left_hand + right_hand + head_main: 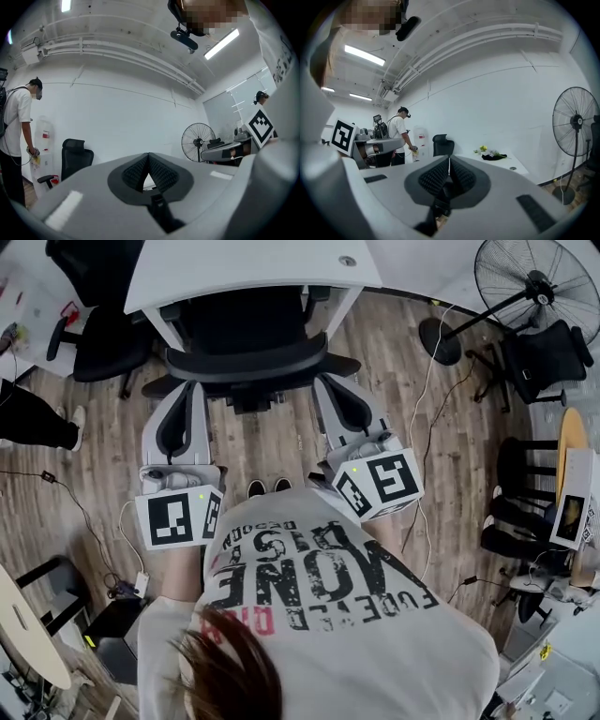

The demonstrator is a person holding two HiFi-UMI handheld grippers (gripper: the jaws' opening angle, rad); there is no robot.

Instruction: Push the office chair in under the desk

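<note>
The black office chair point(246, 360) stands at the white desk point(253, 273), its seat partly under the desk top and its curved backrest toward me. My left gripper point(191, 387) and right gripper point(322, 381) point level at the backrest, one toward each end of it. Whether they touch it I cannot tell. The left gripper point(149, 157) is shut with nothing between its pads. The right gripper point(449, 161) is also shut and empty. The chair itself is hidden behind the jaws in both gripper views. In the right gripper view the desk point(508, 164) shows ahead.
A standing fan point(539, 282) and a black chair point(544, 357) are to the right, another black chair point(103, 338) at the upper left. Cables point(422, 418) trail over the wooden floor. A person point(399, 136) stands at the far wall.
</note>
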